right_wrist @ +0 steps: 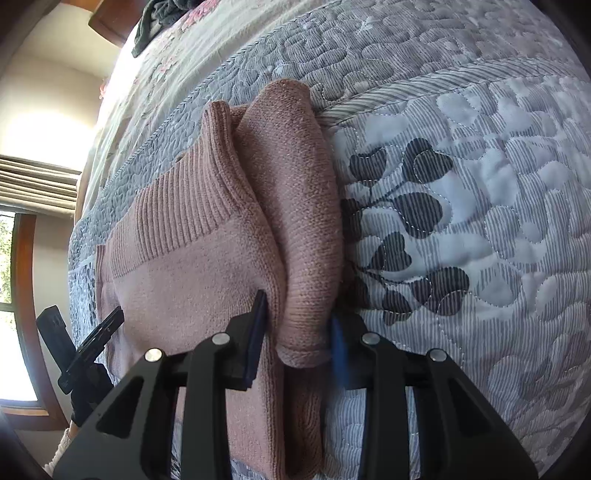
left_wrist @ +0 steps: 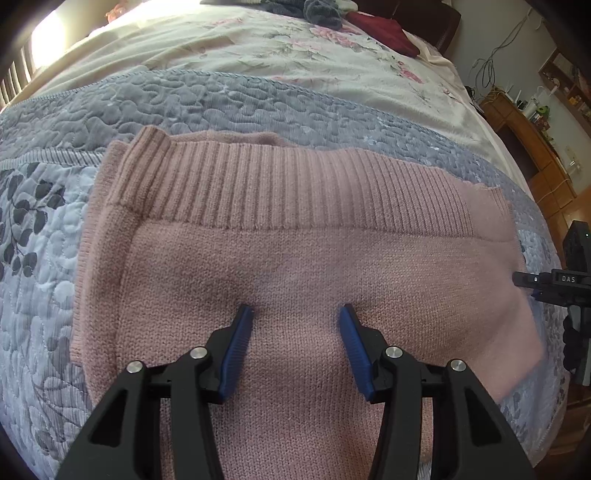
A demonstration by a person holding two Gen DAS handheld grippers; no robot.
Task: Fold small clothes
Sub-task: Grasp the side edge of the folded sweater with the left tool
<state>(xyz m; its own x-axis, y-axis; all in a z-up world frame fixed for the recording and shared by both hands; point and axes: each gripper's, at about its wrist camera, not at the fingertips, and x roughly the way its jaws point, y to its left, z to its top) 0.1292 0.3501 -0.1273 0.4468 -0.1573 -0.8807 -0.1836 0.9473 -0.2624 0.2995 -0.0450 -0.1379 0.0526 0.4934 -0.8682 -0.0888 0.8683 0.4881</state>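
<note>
A pink knitted sweater point(left_wrist: 295, 258) lies spread on a bed covered by a grey-blue quilted bedspread point(left_wrist: 229, 99) stitched with pebble shapes and printed with dark leaf sprigs. In the left wrist view the sweater fills the middle of the frame, its wide ribbed band point(left_wrist: 280, 184) running across the far edge and one side edge folded inward along the left. The left gripper point(left_wrist: 297, 314) hovers over the plain knit of the sweater body with its two blue-padded fingers spread apart and nothing between them; whether the tips touch the fabric cannot be told. At the right edge of that view, part of the right gripper point(left_wrist: 524, 278) reaches the sweater's side. Beyond the quilt lies a cream floral sheet point(left_wrist: 280, 48), with a dark red cloth point(left_wrist: 384, 29) and a grey garment point(left_wrist: 321, 13) near the head of the bed, and a wooden cabinet point(left_wrist: 528, 147) stands beside the bed. In the right wrist view, the right gripper point(right_wrist: 299, 325) has its fingers set around a thick rolled fold of the sweater point(right_wrist: 303, 206) that stands up along the garment's edge; the fold sits between the pads, but the jaws look parted, and a firm clamp cannot be confirmed. The left gripper point(right_wrist: 107, 325) shows at the far left, in front of a bright window point(right_wrist: 14, 258).
</note>
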